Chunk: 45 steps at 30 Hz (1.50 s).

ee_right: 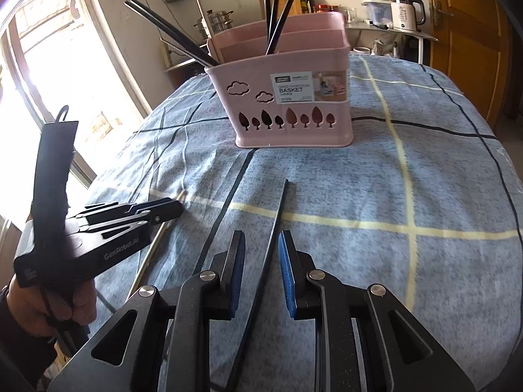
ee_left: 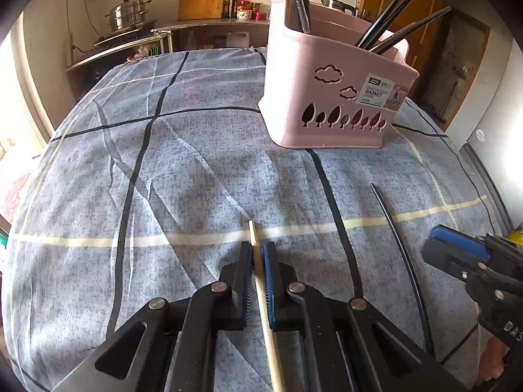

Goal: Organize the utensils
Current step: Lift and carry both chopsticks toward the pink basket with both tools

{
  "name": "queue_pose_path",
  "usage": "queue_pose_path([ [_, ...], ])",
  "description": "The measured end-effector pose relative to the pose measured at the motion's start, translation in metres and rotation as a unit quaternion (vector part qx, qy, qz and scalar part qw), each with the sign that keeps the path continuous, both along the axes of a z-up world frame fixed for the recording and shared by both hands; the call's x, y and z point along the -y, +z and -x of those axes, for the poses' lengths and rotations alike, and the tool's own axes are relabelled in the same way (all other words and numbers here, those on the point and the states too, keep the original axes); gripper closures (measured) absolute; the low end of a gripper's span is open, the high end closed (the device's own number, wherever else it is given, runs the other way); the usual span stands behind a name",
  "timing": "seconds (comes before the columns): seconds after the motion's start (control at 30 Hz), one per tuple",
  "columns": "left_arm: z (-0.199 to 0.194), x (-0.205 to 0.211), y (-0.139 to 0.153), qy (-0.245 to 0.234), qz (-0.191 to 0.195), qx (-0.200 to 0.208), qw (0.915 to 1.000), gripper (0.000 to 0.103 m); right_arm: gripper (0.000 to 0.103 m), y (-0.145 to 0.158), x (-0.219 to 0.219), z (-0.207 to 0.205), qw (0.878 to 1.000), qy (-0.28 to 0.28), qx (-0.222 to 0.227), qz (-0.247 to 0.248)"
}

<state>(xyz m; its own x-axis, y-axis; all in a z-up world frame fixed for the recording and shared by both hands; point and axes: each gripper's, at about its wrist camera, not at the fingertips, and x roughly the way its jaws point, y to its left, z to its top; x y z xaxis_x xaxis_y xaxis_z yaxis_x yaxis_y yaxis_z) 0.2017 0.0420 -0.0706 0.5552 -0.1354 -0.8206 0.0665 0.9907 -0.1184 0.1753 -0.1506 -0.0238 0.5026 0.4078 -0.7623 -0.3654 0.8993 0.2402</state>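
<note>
A pale wooden chopstick [ee_left: 253,232] lies on the checked tablecloth, and my left gripper [ee_left: 258,249] is shut on it, its tip poking out past the pads. To its right lies a black chopstick [ee_left: 402,254]. In the right wrist view this black chopstick [ee_right: 278,208] runs between the fingers of my right gripper [ee_right: 261,245], which stands open with gaps on both sides. Further back stands a pink utensil basket [ee_left: 327,121] [ee_right: 294,130] holding several black chopsticks [ee_left: 394,16]. In the right wrist view the left gripper [ee_right: 178,208] sits low at the left over the wooden chopstick [ee_right: 153,245].
A blue-grey checked cloth [ee_left: 183,170] covers the table, which drops off at the left and right edges. A hand [ee_right: 36,310] holds the left gripper. Behind are a counter with a steel pot [ee_left: 127,14], a kettle [ee_right: 405,11], a window and a wooden door.
</note>
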Motion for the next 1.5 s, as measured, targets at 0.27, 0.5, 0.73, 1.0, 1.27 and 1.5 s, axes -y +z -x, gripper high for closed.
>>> queue_pose_path([
  [0.27, -0.003, -0.019, 0.002, 0.033, 0.017, -0.001, 0.9993, 0.098, 0.081, -0.021, -0.02, -0.028, 0.999, -0.008, -0.034, 0.041],
  [0.5, -0.009, -0.014, 0.002, 0.019, -0.007, -0.008, 0.9998, 0.097, 0.088, -0.021, -0.033, -0.038, 0.996, -0.01, -0.039, 0.079],
  [0.73, -0.017, -0.01, 0.003, 0.0, -0.016, -0.017, 0.9997, 0.098, 0.097, -0.018, -0.027, -0.048, 0.996, -0.011, -0.05, 0.072],
  [1.0, -0.009, -0.017, 0.036, 0.008, 0.023, 0.014, 0.9996, 0.098, 0.098, 0.024, -0.012, -0.036, 0.999, -0.012, -0.004, 0.034],
  [1.27, 0.001, -0.012, 0.098, -0.007, 0.043, 0.07, 0.9966, 0.098, 0.098, 0.075, 0.0, -0.028, 0.999, -0.018, 0.048, 0.004],
  [1.5, 0.008, -0.003, 0.137, -0.024, 0.041, 0.105, 0.9933, 0.098, 0.098, 0.111, 0.008, -0.017, 0.995, -0.021, 0.094, -0.006],
])
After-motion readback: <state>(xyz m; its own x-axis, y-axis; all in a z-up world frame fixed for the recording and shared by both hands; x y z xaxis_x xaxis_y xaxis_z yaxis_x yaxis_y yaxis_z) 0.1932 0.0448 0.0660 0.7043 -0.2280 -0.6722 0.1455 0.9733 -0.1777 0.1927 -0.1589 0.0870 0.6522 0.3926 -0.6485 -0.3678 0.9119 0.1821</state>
